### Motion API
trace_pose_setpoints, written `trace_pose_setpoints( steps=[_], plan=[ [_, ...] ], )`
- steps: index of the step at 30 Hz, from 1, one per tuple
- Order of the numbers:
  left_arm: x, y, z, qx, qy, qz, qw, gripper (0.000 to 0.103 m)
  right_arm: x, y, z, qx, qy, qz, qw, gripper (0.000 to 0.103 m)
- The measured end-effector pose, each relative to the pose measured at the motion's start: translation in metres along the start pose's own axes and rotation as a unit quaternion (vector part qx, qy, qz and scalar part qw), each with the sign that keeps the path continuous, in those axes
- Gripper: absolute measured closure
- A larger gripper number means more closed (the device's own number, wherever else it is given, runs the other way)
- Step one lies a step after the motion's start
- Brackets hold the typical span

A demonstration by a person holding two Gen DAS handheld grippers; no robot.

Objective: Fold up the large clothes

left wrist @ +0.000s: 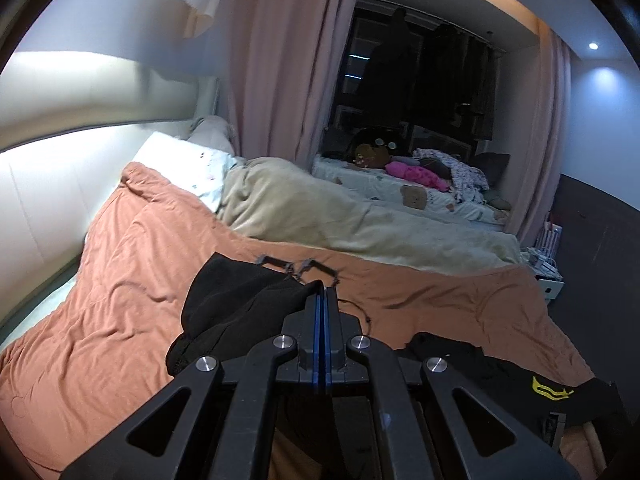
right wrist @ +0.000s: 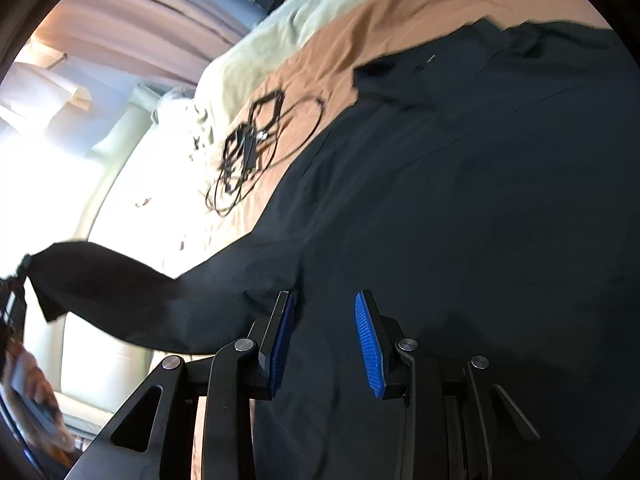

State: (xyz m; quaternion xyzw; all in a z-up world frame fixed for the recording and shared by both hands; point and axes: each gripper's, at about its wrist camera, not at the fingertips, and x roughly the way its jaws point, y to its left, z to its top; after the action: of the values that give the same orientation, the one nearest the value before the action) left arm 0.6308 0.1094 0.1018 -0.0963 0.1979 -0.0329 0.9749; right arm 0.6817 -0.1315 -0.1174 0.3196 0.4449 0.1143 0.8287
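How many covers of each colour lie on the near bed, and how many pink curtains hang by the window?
Orange quilt: 1
Beige blanket: 1
Pink curtains: 2
Total: 4

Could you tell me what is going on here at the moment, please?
A person is folding a black garment on a bed with an orange quilt. The left tongs are shut on a sleeve and hold it up off the bed. The right tongs are open above the garment's body, gripping nothing.
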Motion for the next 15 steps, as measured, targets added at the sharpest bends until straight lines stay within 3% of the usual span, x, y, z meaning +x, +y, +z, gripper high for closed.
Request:
trace_pose_setpoints(
  steps=[3,7,15],
  plan=[
    [0.0,-0.04,0.007,0.018,-0.001,-0.029,0.9994,0.099,-0.037,-0.022,-0.003,0.013,-0.03,-0.014,0.999,0.062],
    [0.007,-0.094,0.008,0.045,0.006,-0.07,0.9965,0.099,-0.078,-0.056,-0.011,0.029,-0.056,-0.045,0.997,0.061],
    [0.036,-0.178,-0.016,0.093,0.044,-0.145,0.984,0.099,-0.099,-0.102,0.005,0.059,-0.081,-0.08,0.992,0.061]
  ],
)
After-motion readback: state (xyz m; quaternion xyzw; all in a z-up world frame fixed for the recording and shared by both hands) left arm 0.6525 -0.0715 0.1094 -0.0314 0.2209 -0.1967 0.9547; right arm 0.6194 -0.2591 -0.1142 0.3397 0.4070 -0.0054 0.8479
